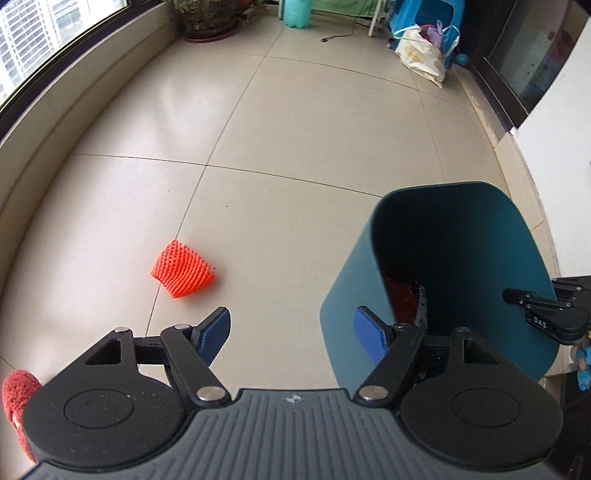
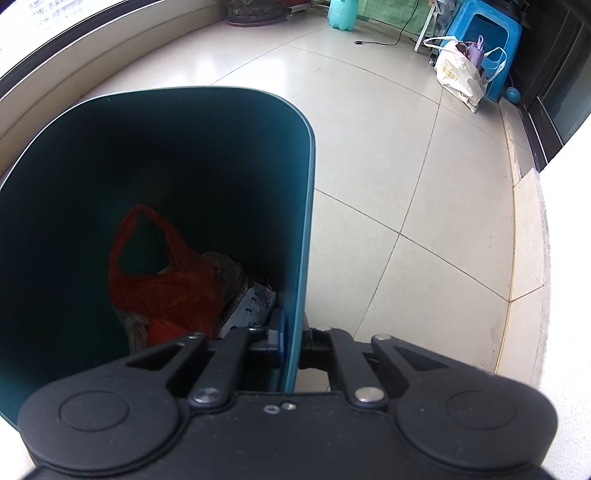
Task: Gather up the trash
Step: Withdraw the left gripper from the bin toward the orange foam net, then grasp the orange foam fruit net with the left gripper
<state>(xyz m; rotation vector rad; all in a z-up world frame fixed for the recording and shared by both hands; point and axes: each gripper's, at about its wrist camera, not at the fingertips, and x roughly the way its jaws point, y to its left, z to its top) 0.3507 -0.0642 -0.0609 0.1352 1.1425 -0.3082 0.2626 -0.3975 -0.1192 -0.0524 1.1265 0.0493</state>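
Observation:
An orange foam fruit net [image 1: 183, 270] lies on the tiled floor, ahead and left of my left gripper [image 1: 293, 338], which is open and empty above the floor. A teal trash bin [image 1: 461, 258] stands to its right. In the right wrist view my right gripper [image 2: 293, 338] is shut on the bin's right wall [image 2: 299, 258], one blue pad inside the bin, the other finger outside. Inside the bin lie a red plastic bag [image 2: 166, 284] and crumpled paper [image 2: 255, 299]. The right gripper [image 1: 543, 314] also shows at the bin's edge in the left wrist view.
A low ledge under a window [image 1: 55, 122] runs along the left. At the far end stand a plant pot [image 1: 207, 22], a green bottle [image 1: 297, 13], a blue stool [image 2: 484, 40] and a white shopping bag [image 2: 460, 75]. A cable [image 2: 384, 40] lies on the floor. A red cloth item [image 1: 16, 395] sits bottom left.

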